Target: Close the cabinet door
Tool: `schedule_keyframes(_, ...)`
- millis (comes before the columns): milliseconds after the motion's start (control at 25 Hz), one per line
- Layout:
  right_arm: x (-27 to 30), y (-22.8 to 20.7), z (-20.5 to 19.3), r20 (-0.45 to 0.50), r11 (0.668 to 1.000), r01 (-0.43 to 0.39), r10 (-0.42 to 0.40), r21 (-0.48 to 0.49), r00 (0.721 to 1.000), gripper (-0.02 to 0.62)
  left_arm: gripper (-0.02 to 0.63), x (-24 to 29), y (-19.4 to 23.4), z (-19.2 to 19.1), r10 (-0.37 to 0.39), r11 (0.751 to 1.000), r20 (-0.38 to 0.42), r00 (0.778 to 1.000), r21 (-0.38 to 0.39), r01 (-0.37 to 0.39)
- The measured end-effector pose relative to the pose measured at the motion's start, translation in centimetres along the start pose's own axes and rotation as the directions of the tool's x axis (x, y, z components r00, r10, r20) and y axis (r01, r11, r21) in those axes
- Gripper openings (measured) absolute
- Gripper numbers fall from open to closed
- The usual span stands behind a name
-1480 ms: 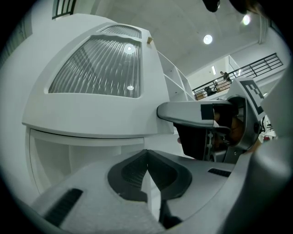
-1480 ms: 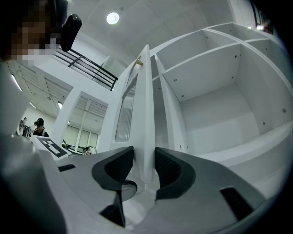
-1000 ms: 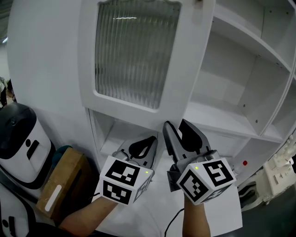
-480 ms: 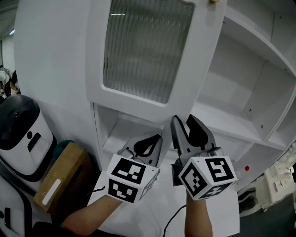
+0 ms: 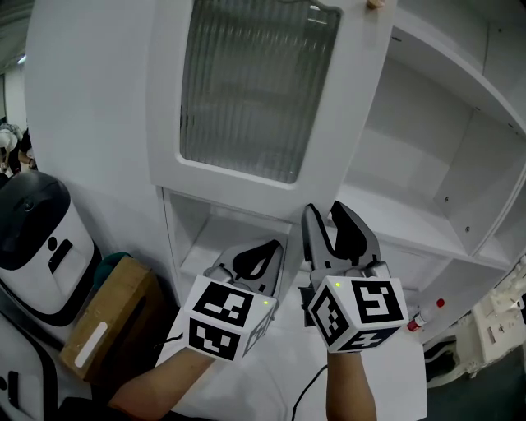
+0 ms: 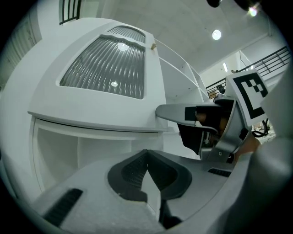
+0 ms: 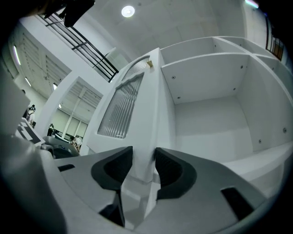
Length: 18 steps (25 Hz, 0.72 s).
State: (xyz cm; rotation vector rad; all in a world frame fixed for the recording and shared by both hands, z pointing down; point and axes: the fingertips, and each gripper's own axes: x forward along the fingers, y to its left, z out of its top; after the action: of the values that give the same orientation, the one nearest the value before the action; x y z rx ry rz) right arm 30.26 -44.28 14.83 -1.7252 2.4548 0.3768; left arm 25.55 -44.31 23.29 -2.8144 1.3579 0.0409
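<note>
The cabinet door (image 5: 246,90) hangs open at 12 o'clock from both claws. Bare shelves (image 5: 394,210) sit at 2 o'clock. The right claw (image 7: 143,167) has just been spreading wide. The door's edge lines up with its gap, but nothing pinches it. The left claw (image 6: 146,170) is pressed together and empty. It is probably best to push that edge slowly toward the shelves and stay off the glass. The knob (image 5: 376,3) is cut off at the top, and the hinges are hidden.

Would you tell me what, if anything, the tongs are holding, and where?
Nothing: the right tongs have just been opening astride the edge of the cabinet door; the left tongs are shut, empty.
</note>
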Motion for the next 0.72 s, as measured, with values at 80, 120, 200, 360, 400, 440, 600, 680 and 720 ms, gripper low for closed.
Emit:
schedule_keyframes(80,0.2,0.0,0.0,0.002,1.0,0.008,-0.008,-0.003,1.0,0.163,0.012,0.0,0.3,-0.1,0.004,1.0,-0.001,1.0,-0.001,-0.004)
schedule_keyframes(120,0.2,-0.1,-0.1,0.003,1.0,0.008,-0.008,-0.003,1.0,0.163,0.012,0.0,0.4,-0.1,0.005,1.0,-0.002,1.0,-0.002,-0.005)
schedule_keyframes(200,0.2,-0.1,-0.1,0.003,1.0,0.005,-0.005,-0.002,1.0,0.164,0.012,0.1,0.5,-0.2,0.006,1.0,-0.003,1.0,-0.006,-0.006)
schedule_keyframes(360,0.3,0.0,-0.1,0.002,1.0,0.003,-0.003,-0.001,1.0,0.166,0.012,0.1,0.3,-0.3,-0.005,1.0,0.0,1.0,-0.013,0.005)
schedule_keyframes(400,0.2,0.0,-0.1,0.002,1.0,0.005,-0.005,-0.003,1.0,0.166,0.012,0.1,0.2,-0.3,-0.009,1.0,0.001,1.0,-0.013,0.009)
schedule_keyframes(440,0.2,0.0,-0.1,0.003,1.0,0.008,-0.008,-0.004,1.0,0.166,0.012,0.1,0.1,-0.3,-0.012,1.0,0.001,1.0,-0.014,0.012)
schedule_keyframes(600,0.1,0.2,-0.1,0.016,1.0,0.017,-0.016,-0.01,1.0,0.164,0.012,-0.5,0.2,-0.2,-0.01,1.0,0.002,1.0,-0.015,0.01)
schedule_keyframes(680,-0.2,0.3,-0.2,0.014,1.0,0.024,-0.024,-0.013,1.0,0.164,0.012,-0.8,0.3,-0.2,-0.004,1.0,0.003,1.0,-0.016,0.004)
schedule_keyframes(720,-0.3,0.3,-0.3,0.009,0.999,0.03,-0.03,-0.015,1.0,0.163,0.012,-1.0,0.4,-0.2,-0.001,1.0,0.003,1.0,-0.018,0.001)
